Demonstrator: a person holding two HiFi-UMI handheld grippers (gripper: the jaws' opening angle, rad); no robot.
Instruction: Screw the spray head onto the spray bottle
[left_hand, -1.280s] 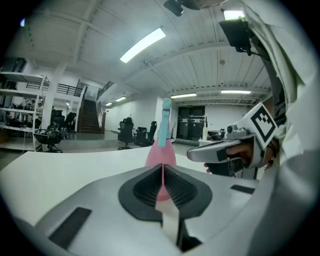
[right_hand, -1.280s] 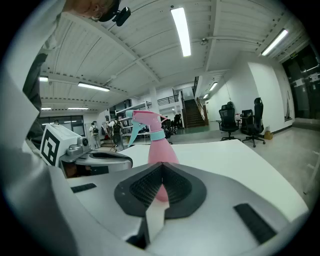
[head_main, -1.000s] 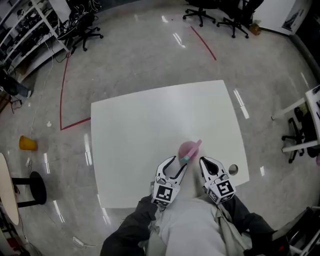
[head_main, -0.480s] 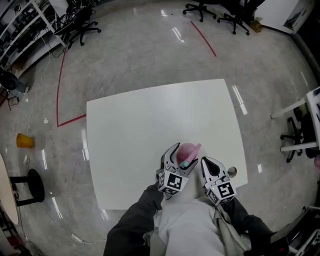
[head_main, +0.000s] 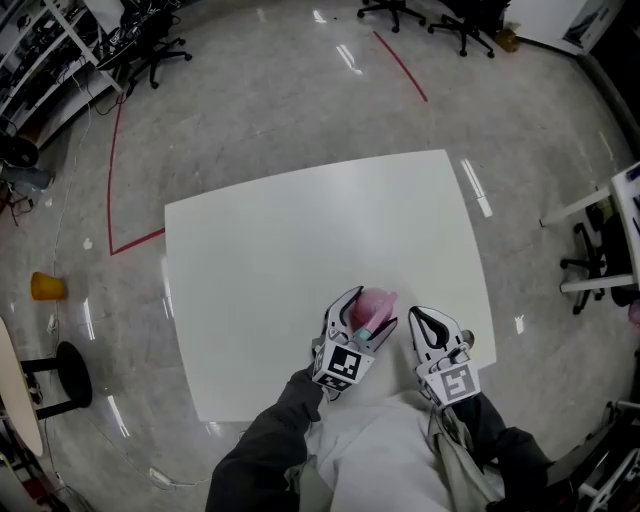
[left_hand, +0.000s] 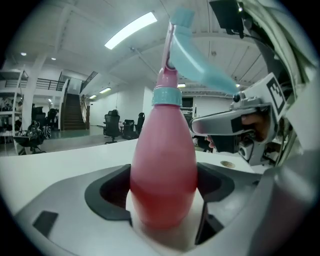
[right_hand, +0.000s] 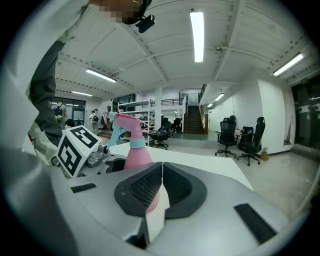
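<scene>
Glossy grey floor surrounds the white table (head_main: 260, 250), and all the work sits at its lower edge in the head view. Just left of centre there, the left gripper (head_main: 365, 312) has its jaws spread wide, one on each side of the pink spray bottle (left_hand: 162, 150), which stands upright between them; they do not seem to press on it. The spray head (left_hand: 200, 60) already sits on the neck, its blue collar (left_hand: 166, 96) at the shoulder. The bottle is opaque, so I cannot tell what is inside. Lower right of the bottle, the right gripper (right_hand: 160, 185) has its jaws closed together on nothing. To finish well, the left jaws should probably clamp the body firmly while the collar is turned with the head kept straight, so the threads do not cross.
</scene>
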